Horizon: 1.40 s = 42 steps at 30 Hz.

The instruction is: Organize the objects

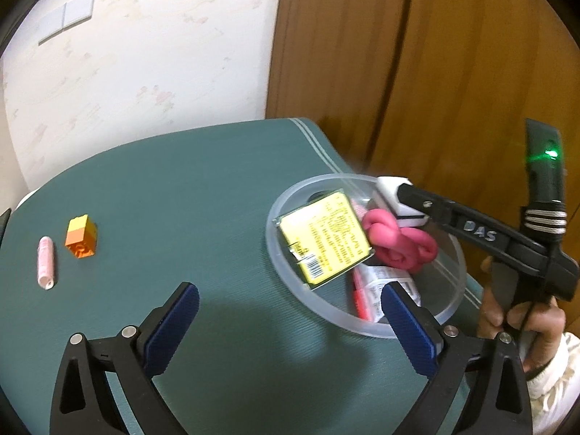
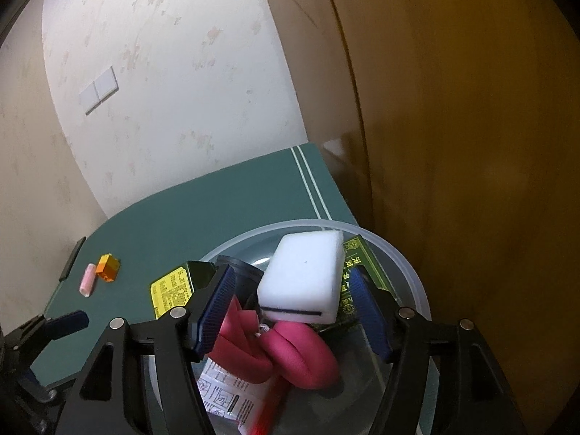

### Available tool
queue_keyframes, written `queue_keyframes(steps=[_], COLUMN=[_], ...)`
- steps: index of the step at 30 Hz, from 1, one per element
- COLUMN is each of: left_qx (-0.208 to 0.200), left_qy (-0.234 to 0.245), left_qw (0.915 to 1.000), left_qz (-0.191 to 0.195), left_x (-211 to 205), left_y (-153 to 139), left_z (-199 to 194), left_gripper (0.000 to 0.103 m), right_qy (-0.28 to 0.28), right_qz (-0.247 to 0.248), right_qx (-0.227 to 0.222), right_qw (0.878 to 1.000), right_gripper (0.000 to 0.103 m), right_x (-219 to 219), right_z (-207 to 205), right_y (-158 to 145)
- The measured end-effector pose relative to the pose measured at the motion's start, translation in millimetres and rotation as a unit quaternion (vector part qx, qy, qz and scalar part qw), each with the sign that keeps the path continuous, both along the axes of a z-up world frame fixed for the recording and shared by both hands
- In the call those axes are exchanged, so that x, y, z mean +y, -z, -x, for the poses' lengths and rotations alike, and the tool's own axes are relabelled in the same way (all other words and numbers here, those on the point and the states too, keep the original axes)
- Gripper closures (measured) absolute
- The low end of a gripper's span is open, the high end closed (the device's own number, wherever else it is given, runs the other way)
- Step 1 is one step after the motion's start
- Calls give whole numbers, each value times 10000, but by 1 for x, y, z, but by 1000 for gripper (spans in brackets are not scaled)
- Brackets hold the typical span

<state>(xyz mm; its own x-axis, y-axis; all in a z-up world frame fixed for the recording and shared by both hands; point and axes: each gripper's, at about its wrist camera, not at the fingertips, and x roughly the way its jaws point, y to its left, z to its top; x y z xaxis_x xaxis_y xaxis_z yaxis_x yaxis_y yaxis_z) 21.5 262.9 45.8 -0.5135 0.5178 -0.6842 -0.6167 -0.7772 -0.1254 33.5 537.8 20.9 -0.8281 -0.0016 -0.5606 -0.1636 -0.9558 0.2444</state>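
Behind my work area I see a pale wall (image 1: 145, 54) papered with a faint pink floral pattern, running along the far and left sides. On it, up at the left, sits a white double switch plate (image 1: 69, 16), slightly tilted in my left view; my right view shows the same plate (image 2: 98, 89) higher on the wall. To the right of the wall stands a brown wooden door or cabinet front (image 1: 417, 54) with a dark vertical seam, reaching down to the counter's far right corner. The counter (image 1: 203, 188) is covered in a teal mat with two thin pale stripes (image 1: 311, 137) near its far right edge.
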Motion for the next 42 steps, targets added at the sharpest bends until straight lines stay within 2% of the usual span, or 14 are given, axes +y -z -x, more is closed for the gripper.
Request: queue_keyframes(steps=[6, 14, 17, 22, 28, 31, 34, 39, 42], left_qx=[60, 120, 51, -135, 110, 85, 64, 92, 79], left_qy=[-237, -366, -468, -819, -1404, -1557, -1666, -1821, -1914], left_qw=[9997, 9993, 9989, 9965, 9898, 9874, 9856, 9825, 9805], left_qz=[13, -4, -45, -109, 222, 256, 269, 375, 449], left_x=[-9, -22, -27, -52, -88, -101, -113, -132, -141], left_y=[0, 2, 5, 9, 12, 14, 15, 15, 15], left_z=[5, 8, 14, 26, 35, 41, 45, 51, 56], left_gripper=[1, 1, 1, 1, 1, 1, 1, 1, 1], right_qy=[70, 77, -107, -381, -666, -785, -883, -975, -1029], right_qz=[-55, -475, -585, -610, -522, -573, -543, -481, -374], right_qx=[154, 385, 389, 305, 85, 28, -22, -110, -211], right_qw=[9998, 9981, 9975, 9969, 9964, 9953, 9946, 9940, 9938], right_gripper=[36, 36, 36, 36, 36, 36, 28, 24, 19], right_x=[-8, -39, -54, -76, -101, -117, -131, -146, -154], right_z=[-12, -22, -20, -12, 0, 6, 12, 23, 30], right_y=[-8, -30, -35, -33, -22, -19, -18, -15, -11])
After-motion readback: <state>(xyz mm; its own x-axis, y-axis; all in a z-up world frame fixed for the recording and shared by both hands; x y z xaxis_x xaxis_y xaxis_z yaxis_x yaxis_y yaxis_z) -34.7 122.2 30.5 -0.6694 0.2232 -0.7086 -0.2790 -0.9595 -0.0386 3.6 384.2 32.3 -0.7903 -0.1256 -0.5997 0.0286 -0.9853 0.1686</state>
